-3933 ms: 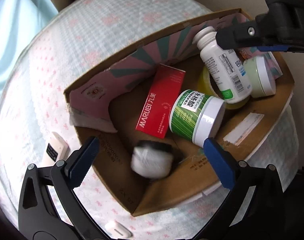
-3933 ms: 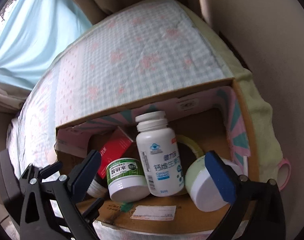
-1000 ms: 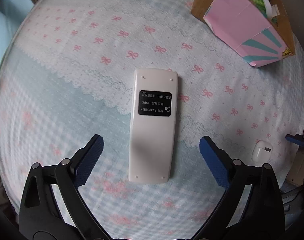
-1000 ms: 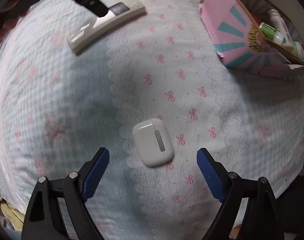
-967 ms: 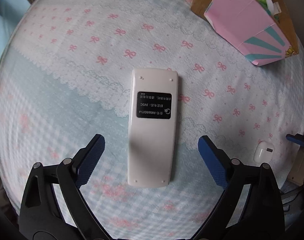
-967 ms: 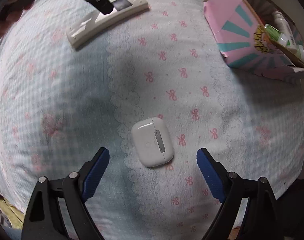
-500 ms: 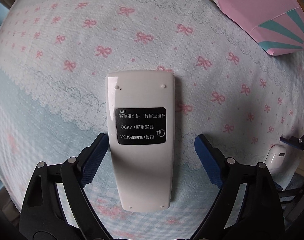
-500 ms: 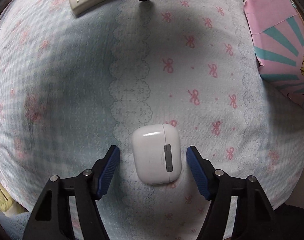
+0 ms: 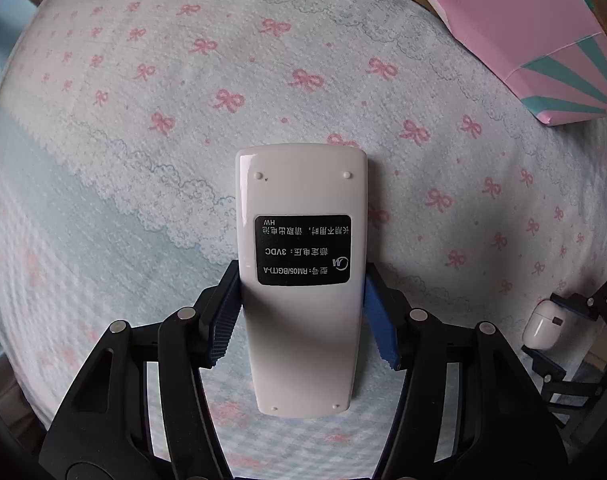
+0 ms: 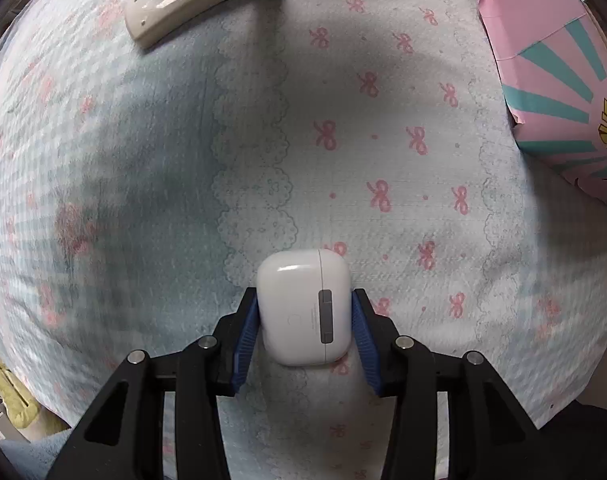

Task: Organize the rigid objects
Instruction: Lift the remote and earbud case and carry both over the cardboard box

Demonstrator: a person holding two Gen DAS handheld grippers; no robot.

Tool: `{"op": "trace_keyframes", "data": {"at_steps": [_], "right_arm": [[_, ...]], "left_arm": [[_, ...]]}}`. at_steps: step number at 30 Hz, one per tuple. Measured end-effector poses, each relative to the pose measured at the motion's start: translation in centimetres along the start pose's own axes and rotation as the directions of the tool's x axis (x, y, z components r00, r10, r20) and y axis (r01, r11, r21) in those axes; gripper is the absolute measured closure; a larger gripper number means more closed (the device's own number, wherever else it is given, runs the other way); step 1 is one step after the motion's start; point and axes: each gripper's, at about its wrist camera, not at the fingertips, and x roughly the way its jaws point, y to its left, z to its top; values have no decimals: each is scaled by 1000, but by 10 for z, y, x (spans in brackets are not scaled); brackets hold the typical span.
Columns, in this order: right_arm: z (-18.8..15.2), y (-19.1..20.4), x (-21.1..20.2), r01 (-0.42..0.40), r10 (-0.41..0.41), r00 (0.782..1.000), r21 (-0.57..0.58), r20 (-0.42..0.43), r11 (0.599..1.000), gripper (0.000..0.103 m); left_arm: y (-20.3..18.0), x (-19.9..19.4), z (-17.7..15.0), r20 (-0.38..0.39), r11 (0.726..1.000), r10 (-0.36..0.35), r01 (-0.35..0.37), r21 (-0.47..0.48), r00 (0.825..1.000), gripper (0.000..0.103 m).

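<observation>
Left gripper (image 9: 303, 320) has just been closing, and its blue pads (image 9: 377, 320) now pinch the long sides of the white remote control (image 9: 301, 280), which lies label-up on the bow-print bedsheet (image 9: 143, 160). Over at four o'clock in the left wrist view, the right gripper (image 10: 303, 330) has just been closing too, clamped on both flanks of the white earbud case (image 10: 303, 306), also resting on the sheet. The pink-and-teal cardboard box (image 9: 543, 40) sits at one o'clock, well apart from both. In the right wrist view the remote shows at eleven o'clock.
</observation>
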Motion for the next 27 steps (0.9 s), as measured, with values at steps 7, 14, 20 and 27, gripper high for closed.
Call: {"op": "trace_keyframes", "data": {"at_steps": [7, 14, 20, 27], "right_arm": [[4, -12, -20, -27, 24, 999, 62, 40, 998, 62], [7, -22, -61, -72, 60, 992, 115, 108, 991, 62], [2, -26, -111, -144, 114, 979, 176, 171, 974, 62], [-21, -5, -173, -250, 193, 949, 222, 250, 942, 62]], "left_arm": [[1, -30, -23, 45, 999, -13, 15, -41, 999, 49], [-1, -82, -53, 106, 993, -49, 60, -105, 993, 49], [-13, -139, -91, 182, 986, -48, 75, -148, 982, 49], [-28, -195, -131, 272, 969, -35, 99, -224, 962, 49]]}}
